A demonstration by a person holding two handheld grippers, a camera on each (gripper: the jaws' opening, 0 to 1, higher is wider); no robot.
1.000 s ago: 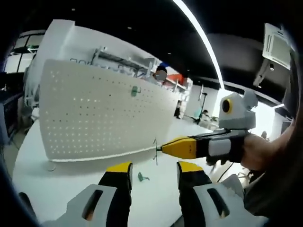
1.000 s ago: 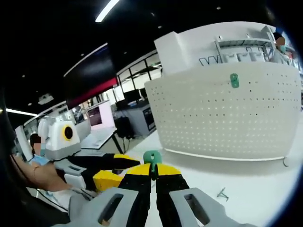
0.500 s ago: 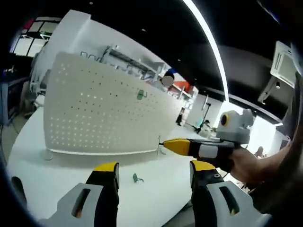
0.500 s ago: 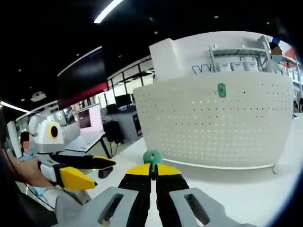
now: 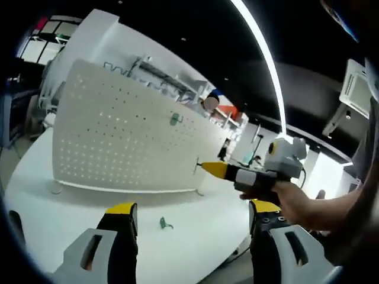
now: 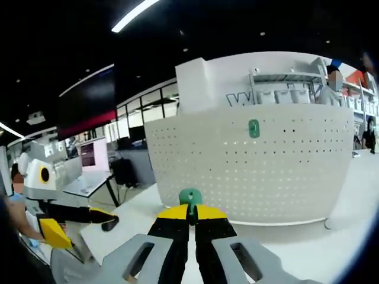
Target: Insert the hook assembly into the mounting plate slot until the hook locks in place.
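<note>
Rising from the bottom of the left gripper view, the left gripper [image 5: 192,228] shows yellow-tipped jaws spread wide apart, wider than a second ago. Beyond them stands a white perforated board [image 5: 112,148], a green hook [image 5: 174,119] hung on it, another hook [image 5: 164,223] lying on the smooth white table [image 5: 195,239]. The right gripper [image 5: 201,167] reaches in from the right.

In the right gripper view, its jaws are clamped together on a green plastic hook piece [image 6: 190,197]. The board [image 6: 249,171] now looks nearer.
</note>
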